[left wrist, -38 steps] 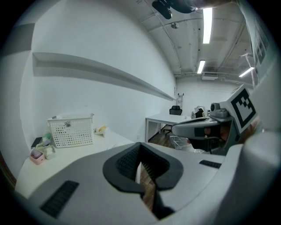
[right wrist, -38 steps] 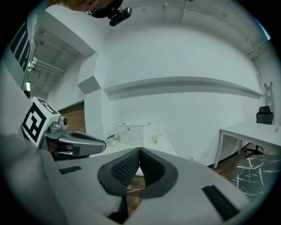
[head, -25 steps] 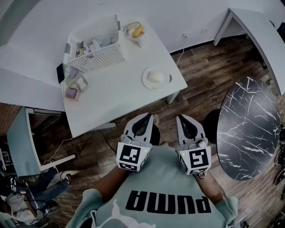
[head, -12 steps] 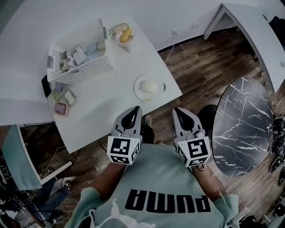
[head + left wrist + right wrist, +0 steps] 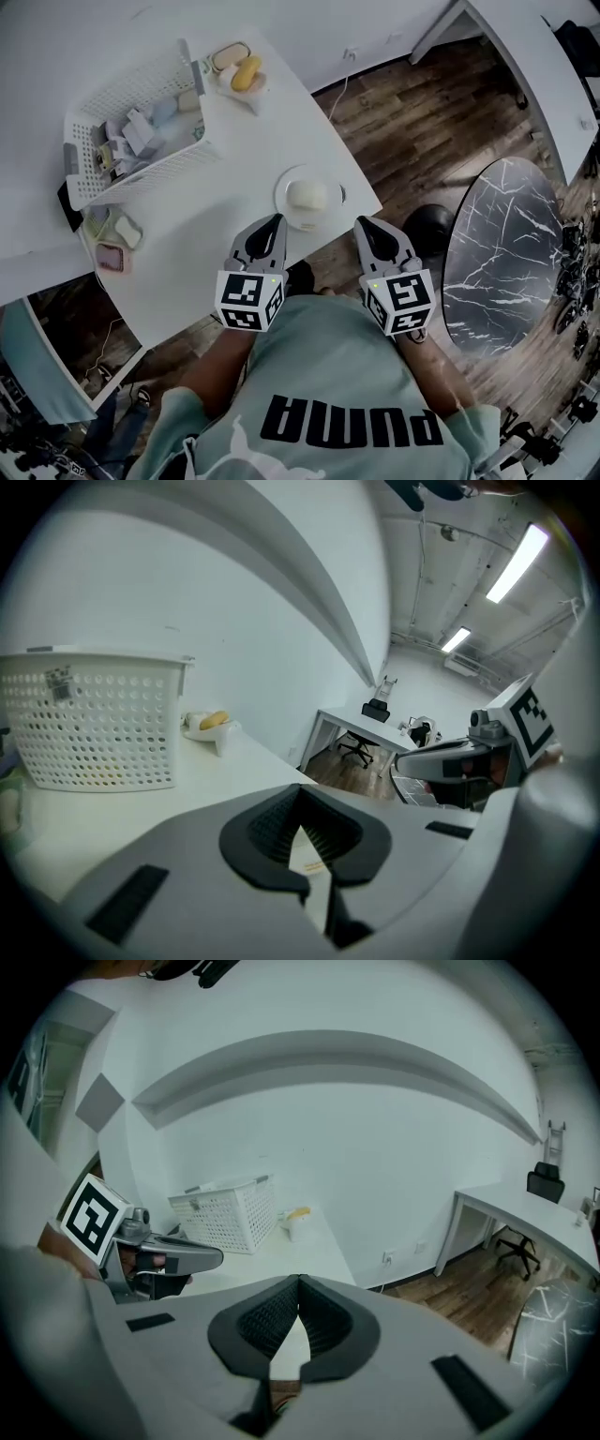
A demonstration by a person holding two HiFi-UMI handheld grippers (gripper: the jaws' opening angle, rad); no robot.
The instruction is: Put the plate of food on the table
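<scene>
A white plate (image 5: 307, 197) with a pale round piece of food rests on the white table (image 5: 206, 234), close to its near right corner. My left gripper (image 5: 271, 224) is shut and empty, its tip over the table edge just short of the plate. My right gripper (image 5: 362, 226) is also shut and empty, over the floor to the plate's right. In the left gripper view the shut left gripper (image 5: 299, 789) points across the table top. The right gripper view has the right gripper (image 5: 297, 1282) aimed along the table's right edge.
A white perforated basket (image 5: 131, 127) full of small items stands at the table's back left. A small dish with yellow food (image 5: 236, 71) sits behind it. Small boxes (image 5: 111, 255) lie at the left edge. A round marble table (image 5: 502, 253) stands right, and a white desk (image 5: 525, 56) at the far right.
Over the last second the table and plate have drawn nearer. Both grippers now reach the table's near edge on either side of the plate. Their jaws have stayed shut.
</scene>
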